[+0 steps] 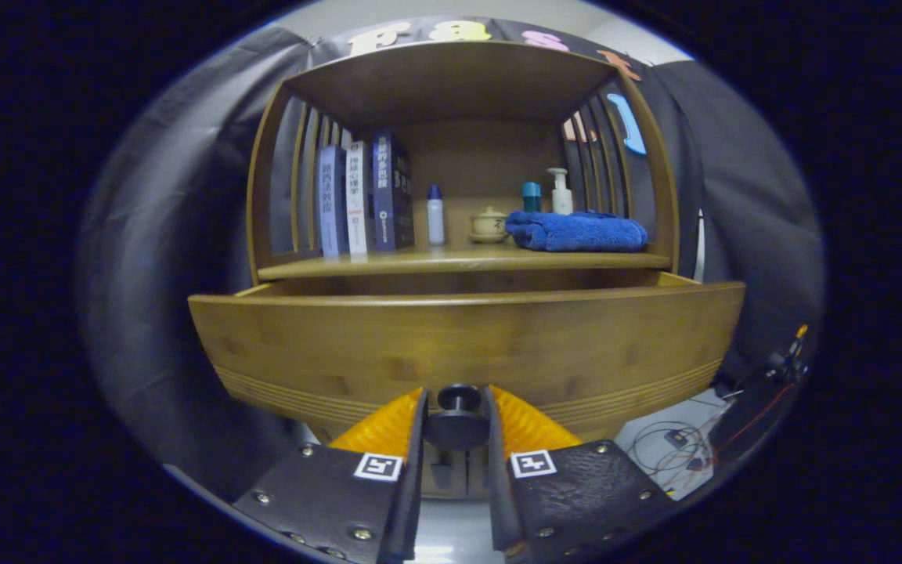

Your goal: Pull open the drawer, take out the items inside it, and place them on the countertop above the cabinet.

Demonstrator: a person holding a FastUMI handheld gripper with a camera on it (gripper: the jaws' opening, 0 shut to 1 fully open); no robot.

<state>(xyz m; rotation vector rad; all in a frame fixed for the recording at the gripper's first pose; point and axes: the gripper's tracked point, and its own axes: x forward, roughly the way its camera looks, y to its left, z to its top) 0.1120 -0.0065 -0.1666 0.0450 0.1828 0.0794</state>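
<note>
Gripper view looked straight at a wooden cabinet (658,196), with the hand-held gripper (457,427) held level and low, pointing squarely at the drawer (467,345). Its two fingers (396,427) reached forward side by side, narrowed to a small gap, and the dark round knob (458,411) of the drawer sat in that gap. Both fingers lay against the sides of the knob, so the hand-held gripper had it clamped.

The drawer front stood directly ahead of the fingertips and stretched wide to both sides of them. It was pulled out from the cabinet body: its top edge stood forward of the shelf edge, and a dark strip of the drawer's interior showed between the two. What lay inside the drawer could not be made out from this low angle.

Above the drawer, the surface (388,266) carried a row of upright books (365,196) toward the left, then a small white bottle with a blue cap (435,214), a small lidded pot (488,223), and a folded blue towel (576,232) toward the right. Behind the towel stood a teal-capped container (531,196) and a white pump bottle (560,192). Slatted sides closed the cabinet on both ends.

Beyond the drawer's right end, loose cables (678,446) lay on the floor.
</note>
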